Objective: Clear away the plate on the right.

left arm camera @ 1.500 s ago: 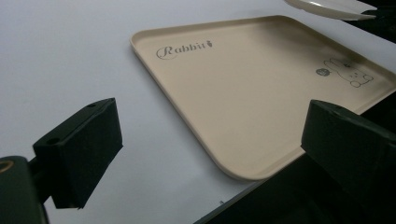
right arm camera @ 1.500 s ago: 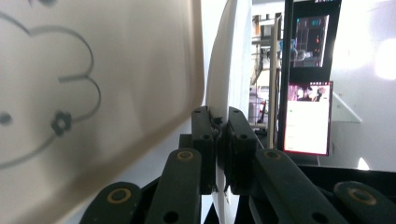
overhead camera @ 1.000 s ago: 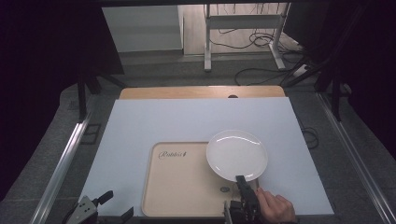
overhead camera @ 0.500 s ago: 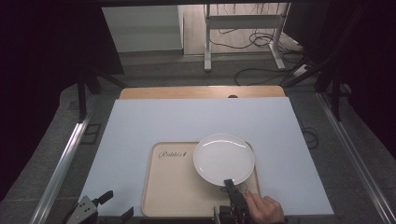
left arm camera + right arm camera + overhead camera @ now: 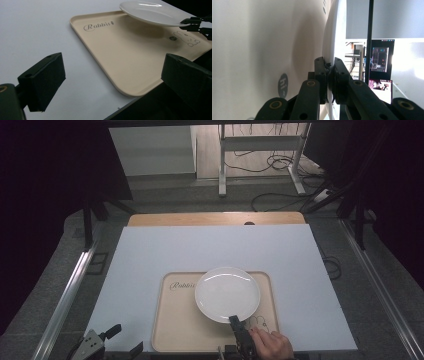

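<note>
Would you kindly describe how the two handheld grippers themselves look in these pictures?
The left gripper has two blocky matte black jaws, and the high view shows a grey plate on top. The right gripper has slim black jaws on black linkage arms with brass-coloured pivot rings and small screw holes.

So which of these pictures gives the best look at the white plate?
The high view: the whole round plate shows from above, over the beige tray, its near rim held by the right tongs. The left gripper view shows it side-on, lifted off the tray. The right gripper view shows its rim edge-on between the jaws.
</note>
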A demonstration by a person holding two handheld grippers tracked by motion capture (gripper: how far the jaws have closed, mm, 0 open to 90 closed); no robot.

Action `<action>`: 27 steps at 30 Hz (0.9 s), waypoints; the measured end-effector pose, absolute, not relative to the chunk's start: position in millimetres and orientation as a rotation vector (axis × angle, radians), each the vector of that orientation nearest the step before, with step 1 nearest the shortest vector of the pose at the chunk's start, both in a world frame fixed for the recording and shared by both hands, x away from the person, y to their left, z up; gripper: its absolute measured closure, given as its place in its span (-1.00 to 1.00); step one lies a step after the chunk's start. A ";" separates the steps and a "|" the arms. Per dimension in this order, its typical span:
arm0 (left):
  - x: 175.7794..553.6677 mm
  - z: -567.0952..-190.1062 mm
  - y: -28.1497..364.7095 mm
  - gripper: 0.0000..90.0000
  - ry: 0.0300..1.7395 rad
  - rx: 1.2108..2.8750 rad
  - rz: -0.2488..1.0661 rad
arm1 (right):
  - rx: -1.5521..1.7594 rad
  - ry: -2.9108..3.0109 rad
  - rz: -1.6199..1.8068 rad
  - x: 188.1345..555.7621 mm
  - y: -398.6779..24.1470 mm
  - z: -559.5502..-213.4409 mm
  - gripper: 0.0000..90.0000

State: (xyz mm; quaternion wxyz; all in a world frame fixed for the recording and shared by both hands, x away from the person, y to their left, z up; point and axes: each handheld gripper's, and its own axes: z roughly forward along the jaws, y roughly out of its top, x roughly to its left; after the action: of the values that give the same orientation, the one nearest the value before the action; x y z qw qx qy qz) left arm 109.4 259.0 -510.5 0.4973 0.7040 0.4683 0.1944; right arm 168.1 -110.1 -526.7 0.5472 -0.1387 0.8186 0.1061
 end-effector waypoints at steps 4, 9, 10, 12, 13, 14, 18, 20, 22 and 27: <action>109.5 -510.5 258.9 -0.90 1.133 1.705 0.470 | -0.339 1.947 0.255 167.8 -104.5 -529.4 0.87; 109.7 -510.4 258.8 -0.90 1.131 1.708 0.471 | -0.355 1.959 0.249 168.0 -97.6 -532.6 0.87; 109.6 -510.4 258.7 -0.90 1.131 1.706 0.471 | -0.355 1.963 0.250 168.1 -96.5 -533.5 0.87; 109.4 -510.4 258.9 -0.90 1.131 1.704 0.472 | -0.360 1.962 0.257 169.0 -94.9 -535.7 0.87; 109.4 -510.5 259.0 -0.90 1.131 1.704 0.472 | -0.366 1.967 0.247 169.6 -93.8 -536.4 0.87; 109.3 -510.5 259.0 -0.90 1.131 1.704 0.472 | -0.364 1.972 0.245 169.9 -93.3 -537.6 0.87; 109.2 -510.3 258.9 -0.90 1.129 1.706 0.473 | -0.376 1.980 0.237 171.9 -91.7 -541.2 0.87; 109.2 -510.3 258.8 -0.90 1.129 1.706 0.473 | -0.378 1.981 0.234 172.6 -90.7 -542.6 0.88; 109.1 -510.3 258.8 -0.90 1.128 1.706 0.474 | -0.378 1.984 0.235 172.6 -90.4 -542.8 0.88; 109.1 -510.3 258.8 -0.90 1.128 1.706 0.475 | -0.376 2.016 0.243 170.1 -88.0 -545.9 0.90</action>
State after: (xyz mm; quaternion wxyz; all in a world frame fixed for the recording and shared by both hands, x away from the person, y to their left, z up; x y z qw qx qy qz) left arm 109.1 258.8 -510.3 0.4977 0.7048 0.4660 0.1960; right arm 170.1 -88.0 -545.9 0.5126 -0.1565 0.8382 0.1011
